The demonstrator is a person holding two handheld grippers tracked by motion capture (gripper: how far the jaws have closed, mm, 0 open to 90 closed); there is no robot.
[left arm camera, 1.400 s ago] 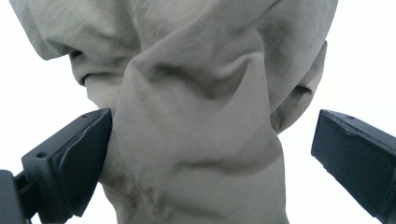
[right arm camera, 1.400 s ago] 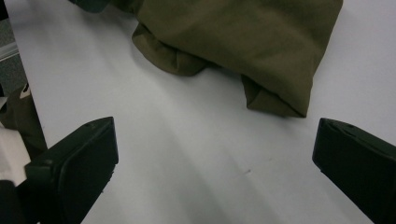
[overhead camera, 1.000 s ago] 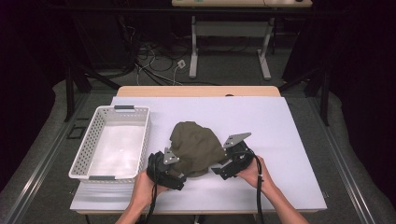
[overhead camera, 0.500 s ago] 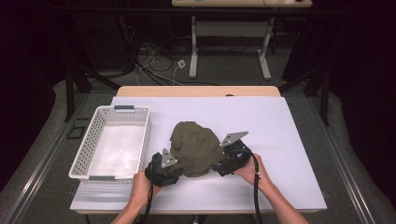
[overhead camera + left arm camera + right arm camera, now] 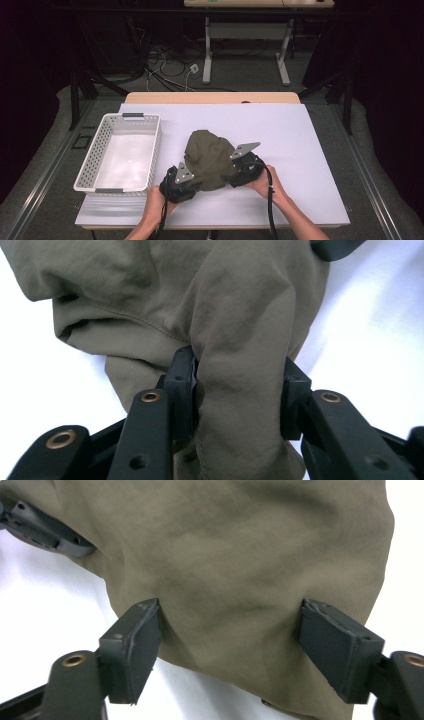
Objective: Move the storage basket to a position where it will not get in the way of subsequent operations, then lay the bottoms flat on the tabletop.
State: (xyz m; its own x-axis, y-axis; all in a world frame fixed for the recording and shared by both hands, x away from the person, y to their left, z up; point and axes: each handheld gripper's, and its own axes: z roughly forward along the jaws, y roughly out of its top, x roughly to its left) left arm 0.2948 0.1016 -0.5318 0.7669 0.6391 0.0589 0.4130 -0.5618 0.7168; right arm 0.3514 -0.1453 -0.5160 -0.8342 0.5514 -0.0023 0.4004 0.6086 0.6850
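Lab: cables (image 5: 170, 62), adjustable desks (image 5: 247, 37).

Left gripper (image 5: 240, 390) fingers (image 5: 181, 390) pinch olive cloth (image 5: 200, 305).

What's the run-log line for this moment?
left tongs: just closed, pinching olive garment fold | right tongs: closing, straddling garment edge, not yet gripping | basket: beside garment

The bundled cloth (image 5: 209, 157) lay on the white board (image 5: 300, 150), just right of the basket (image 5: 120, 152). The left gripper (image 5: 181, 181) sat at the cloth's near-left edge, the right gripper (image 5: 245, 167) at its right edge.
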